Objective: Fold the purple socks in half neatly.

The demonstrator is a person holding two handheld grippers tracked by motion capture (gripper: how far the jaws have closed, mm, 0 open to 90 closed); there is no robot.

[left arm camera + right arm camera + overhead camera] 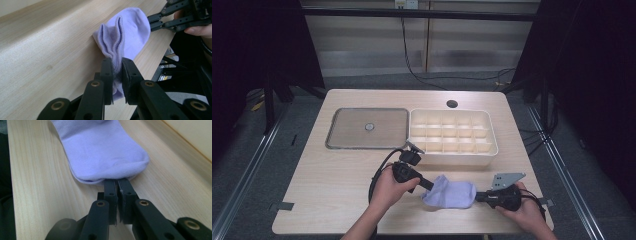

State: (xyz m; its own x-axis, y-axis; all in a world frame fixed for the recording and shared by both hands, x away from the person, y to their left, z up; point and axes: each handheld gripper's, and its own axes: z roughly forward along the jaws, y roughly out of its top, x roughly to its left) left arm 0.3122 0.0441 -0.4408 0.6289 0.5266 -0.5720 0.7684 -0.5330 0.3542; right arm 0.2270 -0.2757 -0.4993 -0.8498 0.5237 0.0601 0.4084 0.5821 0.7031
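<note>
The right gripper [117, 185] has its fingers closed at the toe edge of a lilac sock [451, 193], though whether they catch cloth is unclear. The left gripper [117, 68] pinches its bunched cuff. The sock lies on the worktop [332, 175], near a divided tray [454, 135].

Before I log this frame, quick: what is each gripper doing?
Left gripper: shut on the bunched end of the purple sock.
Right gripper: shut on the sock's other end.

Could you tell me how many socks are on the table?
1: a lilac sock lies near the table's front edge, pinched between the left gripper and right gripper. More could hide inside the divided box.
</note>
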